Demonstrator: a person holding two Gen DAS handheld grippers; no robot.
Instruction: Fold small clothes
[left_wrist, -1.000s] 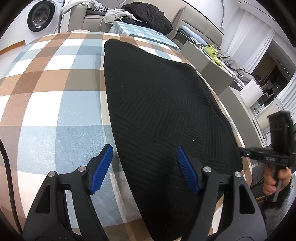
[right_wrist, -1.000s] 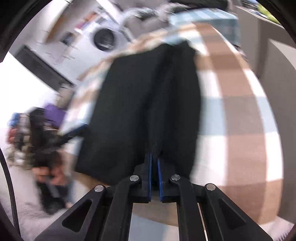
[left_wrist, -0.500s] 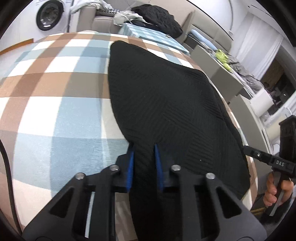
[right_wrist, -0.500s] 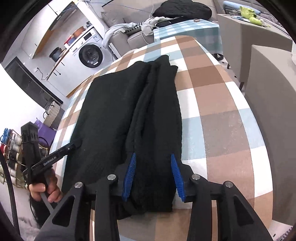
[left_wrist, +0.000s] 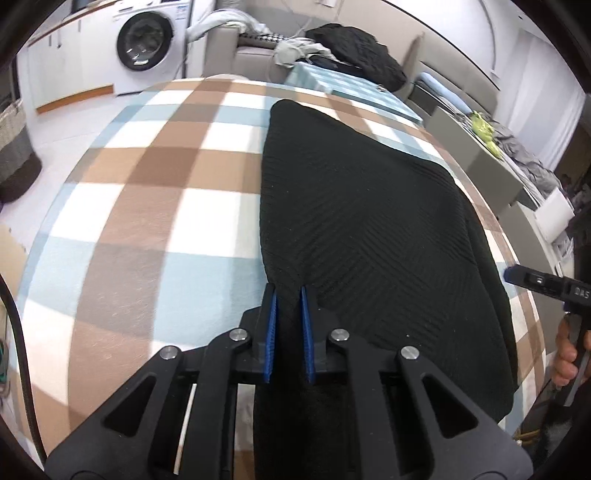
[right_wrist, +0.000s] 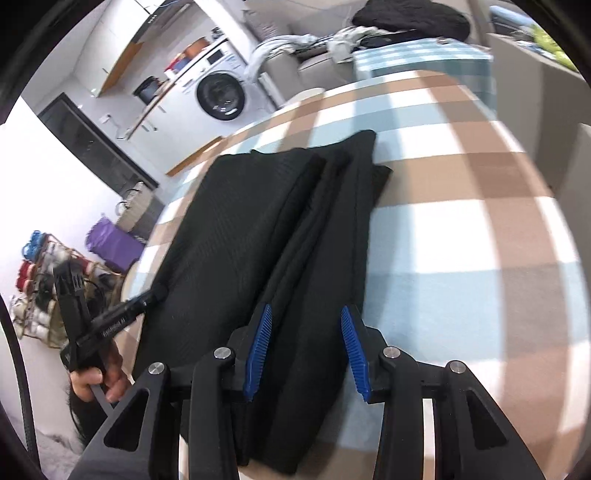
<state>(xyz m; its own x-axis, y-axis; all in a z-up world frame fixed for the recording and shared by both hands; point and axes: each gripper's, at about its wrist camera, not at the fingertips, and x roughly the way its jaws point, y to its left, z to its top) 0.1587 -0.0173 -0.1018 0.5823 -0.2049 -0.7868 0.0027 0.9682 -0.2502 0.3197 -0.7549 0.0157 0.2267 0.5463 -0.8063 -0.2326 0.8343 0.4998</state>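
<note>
Left wrist view shows a table under a checked cloth (left_wrist: 155, 206) of brown, pale blue and white squares, and on its right half lies a black knitted garment (left_wrist: 369, 229), spread flat with its near end reaching the table's front edge. Behind the table stand a washing machine (left_wrist: 147, 40) and a sofa (left_wrist: 236, 55) with a heap of dark clothes (left_wrist: 358, 55) on it. The left gripper (left_wrist: 287, 291) sits at the near left corner of the garment, its blue pads (left_wrist: 272, 325) drawn close together with a bunched strip of the black fabric pinched between them. At the right edge of this view the other handheld tool and the fingers holding it just show. From the right wrist view the same garment (right_wrist: 258, 229) appears doubled over, with lengthwise folds along its right side, on the checked cloth (right_wrist: 461, 236). The right gripper (right_wrist: 306, 314) is spread apart, its blue pads (right_wrist: 352, 350) straddling the folded right strip of the garment near the table's front edge, gripping nothing. To the left, the left hand (right_wrist: 99, 380) grips its tool beside the garment's far edge.
</note>
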